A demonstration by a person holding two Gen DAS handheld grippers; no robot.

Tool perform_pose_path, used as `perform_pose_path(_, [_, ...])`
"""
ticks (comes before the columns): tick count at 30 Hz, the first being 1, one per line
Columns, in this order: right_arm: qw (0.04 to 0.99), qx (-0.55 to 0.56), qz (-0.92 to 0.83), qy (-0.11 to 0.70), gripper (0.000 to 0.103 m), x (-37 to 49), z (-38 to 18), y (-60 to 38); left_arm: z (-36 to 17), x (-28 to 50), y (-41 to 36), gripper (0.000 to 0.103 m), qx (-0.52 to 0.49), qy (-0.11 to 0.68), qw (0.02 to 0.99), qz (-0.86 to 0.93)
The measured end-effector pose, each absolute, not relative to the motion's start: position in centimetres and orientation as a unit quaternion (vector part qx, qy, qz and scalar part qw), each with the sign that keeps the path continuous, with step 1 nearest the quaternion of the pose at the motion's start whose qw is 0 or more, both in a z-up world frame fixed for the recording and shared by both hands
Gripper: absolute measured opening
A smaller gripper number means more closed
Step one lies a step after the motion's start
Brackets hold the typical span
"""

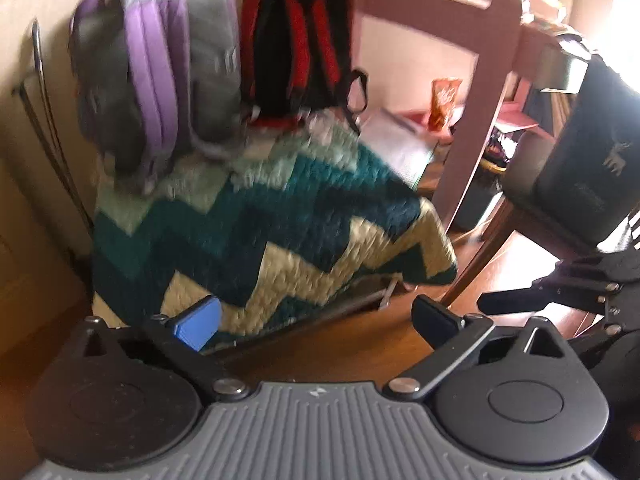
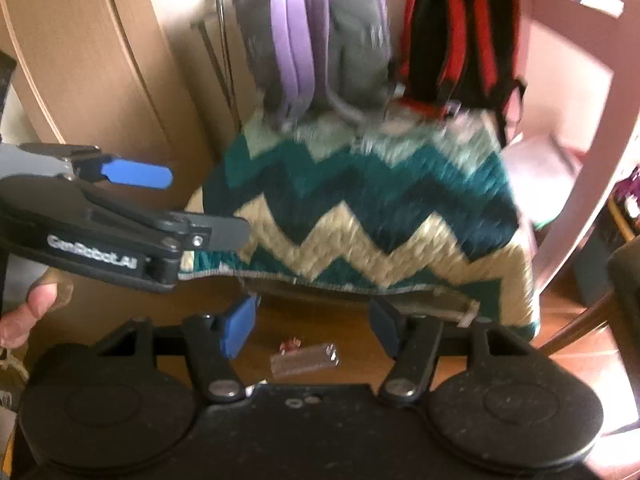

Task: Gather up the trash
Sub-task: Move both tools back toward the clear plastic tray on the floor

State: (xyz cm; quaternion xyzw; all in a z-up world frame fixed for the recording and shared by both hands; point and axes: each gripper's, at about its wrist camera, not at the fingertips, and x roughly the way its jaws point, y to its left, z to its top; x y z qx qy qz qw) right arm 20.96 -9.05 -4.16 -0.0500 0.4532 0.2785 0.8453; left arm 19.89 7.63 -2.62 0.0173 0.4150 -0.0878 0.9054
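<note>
Right wrist view, left to right: my left gripper [image 2: 188,204] enters from the left with jaws spread and nothing between them. Below it, my right gripper [image 2: 310,326] is also spread and empty, hovering over a small clear plastic wrapper [image 2: 304,359] with a red scrap beside it, lying on the brown wooden floor [image 2: 400,364] just in front of a teal and cream zigzag blanket [image 2: 360,216]. I judge nothing is collected yet; the pickup is still ahead.

Backpacks [image 1: 160,64] on blanket [image 1: 256,216] – wrapper [image 2: 305,358] below
</note>
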Motion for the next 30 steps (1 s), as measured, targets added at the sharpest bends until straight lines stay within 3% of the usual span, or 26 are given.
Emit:
perform_pose_path(16, [0.766, -0.083, 0.247, 0.587, 0.064, 26.1, -25.1, -2.1, -22.5, 26.1, 15.6, 0.102, 0.042, 0.535, 0.842, -0.061])
perform_pose_path(30, [0.683, -0.100, 0.174, 0.703, 0.064, 28.6, -43.4, -2.8, -38.1, 29.5, 14.6, 0.102, 0.138, 0.569, 0.804, -0.103])
